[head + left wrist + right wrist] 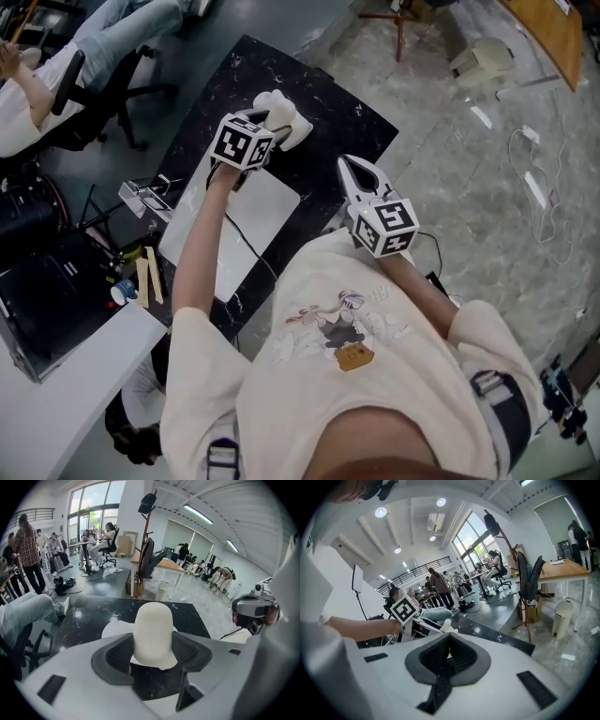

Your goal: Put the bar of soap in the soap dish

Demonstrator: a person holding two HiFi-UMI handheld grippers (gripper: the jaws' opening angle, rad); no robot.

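A white, rounded bar of soap (153, 632) stands upright between the jaws of my left gripper (152, 654), whose pads press on its sides. Just under and behind it lies the white soap dish (114, 629) on the black marble table (93, 616). In the head view my left gripper (274, 127) points steeply down over the dish (294, 120) at the table's far end. My right gripper (357, 171) hangs at the table's right edge, shut and holding nothing. From the right gripper view (447, 654) the soap (446, 626) shows beyond the closed jaws.
A white sheet (239, 225) lies on the table close to me. A metal clamp (141, 197) and small clutter sit at the table's left edge. An office chair (94, 94) with a seated person stands to the left. Grey stone floor (469, 169) lies to the right.
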